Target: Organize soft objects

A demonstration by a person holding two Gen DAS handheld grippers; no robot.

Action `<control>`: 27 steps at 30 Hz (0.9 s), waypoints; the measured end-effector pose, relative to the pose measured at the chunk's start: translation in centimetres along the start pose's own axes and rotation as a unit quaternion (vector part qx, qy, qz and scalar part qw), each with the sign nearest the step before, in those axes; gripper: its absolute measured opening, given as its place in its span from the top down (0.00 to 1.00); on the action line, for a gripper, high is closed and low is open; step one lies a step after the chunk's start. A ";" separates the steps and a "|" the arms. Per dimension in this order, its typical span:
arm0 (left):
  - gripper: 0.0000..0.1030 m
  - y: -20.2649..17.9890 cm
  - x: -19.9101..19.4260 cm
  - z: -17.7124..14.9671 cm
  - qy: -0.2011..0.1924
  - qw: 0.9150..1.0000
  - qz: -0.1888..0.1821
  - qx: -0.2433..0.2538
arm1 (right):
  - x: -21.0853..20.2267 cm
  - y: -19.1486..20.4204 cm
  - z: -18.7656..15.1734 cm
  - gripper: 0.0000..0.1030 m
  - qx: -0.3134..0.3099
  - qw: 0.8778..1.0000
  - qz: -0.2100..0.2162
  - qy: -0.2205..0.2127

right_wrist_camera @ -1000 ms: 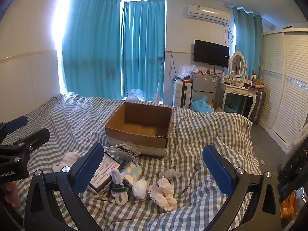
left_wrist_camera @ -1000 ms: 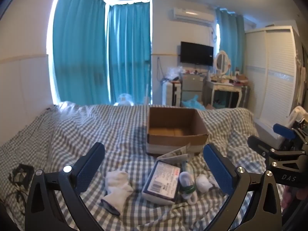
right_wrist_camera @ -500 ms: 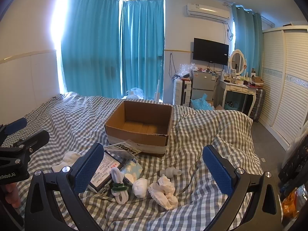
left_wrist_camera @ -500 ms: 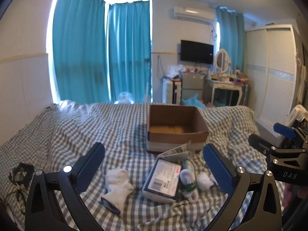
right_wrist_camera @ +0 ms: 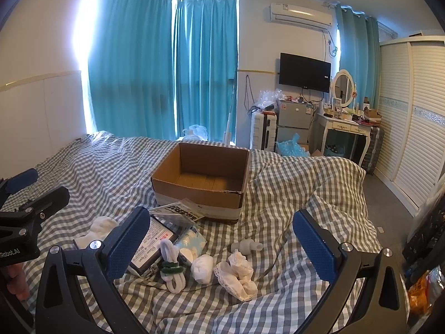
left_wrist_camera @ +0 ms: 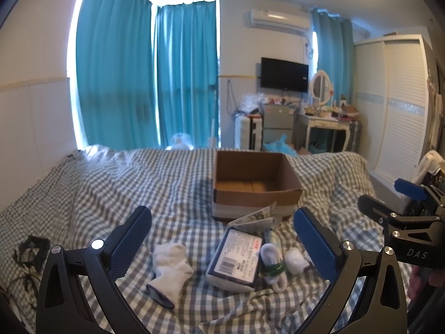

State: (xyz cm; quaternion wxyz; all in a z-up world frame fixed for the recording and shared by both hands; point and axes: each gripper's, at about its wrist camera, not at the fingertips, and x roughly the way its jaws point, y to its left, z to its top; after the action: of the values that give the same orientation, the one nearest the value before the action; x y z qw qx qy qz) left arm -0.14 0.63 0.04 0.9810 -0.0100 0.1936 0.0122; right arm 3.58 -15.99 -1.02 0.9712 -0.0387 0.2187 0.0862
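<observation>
An empty cardboard box [left_wrist_camera: 254,186] [right_wrist_camera: 204,176] stands on the checked bedspread. In front of it lie a white sock [left_wrist_camera: 171,268] [right_wrist_camera: 98,229], a flat packaged item with a label [left_wrist_camera: 236,258] [right_wrist_camera: 151,250], a white cord with a green band [left_wrist_camera: 274,264] [right_wrist_camera: 171,268], a rolled white sock [left_wrist_camera: 294,260] [right_wrist_camera: 203,268], a lacy white sock [right_wrist_camera: 236,274] and a tissue pack [right_wrist_camera: 192,240]. My left gripper [left_wrist_camera: 222,247] is open and empty above the pile. My right gripper [right_wrist_camera: 219,249] is open and empty above it too.
A printed plastic bag [right_wrist_camera: 180,210] leans on the box front. A small grey plastic fitting [right_wrist_camera: 246,246] lies to the right. A black cable bundle [left_wrist_camera: 27,250] lies at the bed's left. A wardrobe [right_wrist_camera: 411,128], a dressing table [right_wrist_camera: 345,128] and curtains stand beyond.
Both grippers have drifted slightly, and the pile sits a little lower in the views. Nothing was picked up or let go.
</observation>
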 end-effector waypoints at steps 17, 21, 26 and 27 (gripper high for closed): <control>0.00 -0.2 0.1 -0.3 0.001 1.000 0.002 0.001 | 0.2 0.0 -0.3 0.00 0.000 1.000 0.002 0.006; 0.00 -0.2 0.1 -0.3 0.002 1.000 0.003 0.001 | 0.2 0.0 -0.2 0.00 0.000 1.000 0.002 0.005; 0.00 -0.2 0.1 -0.3 0.001 1.000 0.002 0.000 | 0.2 0.0 -0.3 0.00 0.000 1.000 0.002 0.005; 0.00 -0.2 0.1 -0.3 0.001 1.000 0.002 0.000 | 0.2 0.0 -0.3 0.00 0.000 1.000 0.002 0.005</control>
State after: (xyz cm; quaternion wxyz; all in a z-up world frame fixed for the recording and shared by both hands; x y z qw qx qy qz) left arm -0.22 0.44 -0.30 0.9807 -0.0091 0.1948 0.0145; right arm 3.59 -15.97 -1.38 0.9700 -0.0384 0.2235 0.0879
